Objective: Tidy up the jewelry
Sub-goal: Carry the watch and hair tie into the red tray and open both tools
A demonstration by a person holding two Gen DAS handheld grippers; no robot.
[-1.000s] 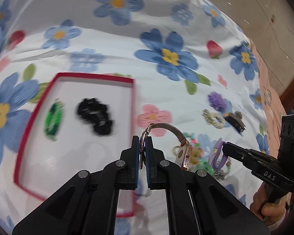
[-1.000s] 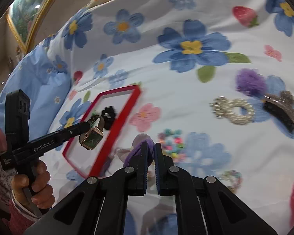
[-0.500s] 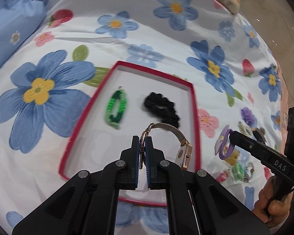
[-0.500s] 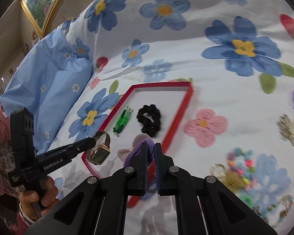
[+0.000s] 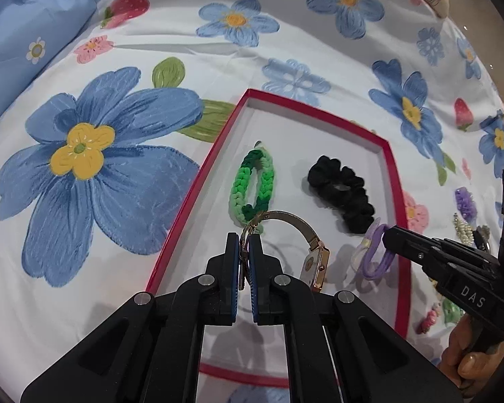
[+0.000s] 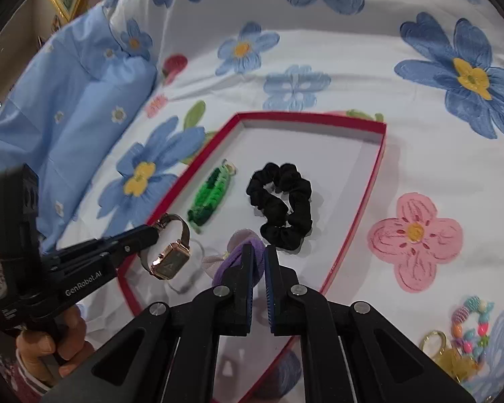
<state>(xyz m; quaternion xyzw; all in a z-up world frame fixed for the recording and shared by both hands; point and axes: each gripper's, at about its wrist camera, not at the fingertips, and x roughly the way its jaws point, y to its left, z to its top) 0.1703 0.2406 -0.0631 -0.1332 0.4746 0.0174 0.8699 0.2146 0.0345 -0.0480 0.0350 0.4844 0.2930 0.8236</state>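
A red-rimmed white tray [image 5: 392,168] [image 6: 376,174] lies on the flowered bedspread. In it are a green braided bracelet [image 5: 252,181] [image 6: 211,194] and a black scrunchie [image 5: 344,194] [image 6: 282,205]. My left gripper [image 5: 244,245] [image 6: 151,231] is shut on the band of a rose-gold watch [image 5: 314,258] [image 6: 171,255], held just above the tray's near part. My right gripper [image 6: 259,252] [image 5: 386,235] is shut on a purple hair tie [image 6: 248,252] [image 5: 374,255], held over the tray's near right side.
More jewelry lies on the bedspread right of the tray: a beaded bracelet [image 6: 470,322], a gold keyring [image 6: 436,346], a pearl piece [image 5: 465,228] and a purple puff [image 5: 465,201]. A blue pillow [image 6: 67,100] lies at the far left.
Both grippers have moved left from the loose jewelry to over the tray, carrying the watch and the purple hair tie. Both now hang lower, close above the tray floor.
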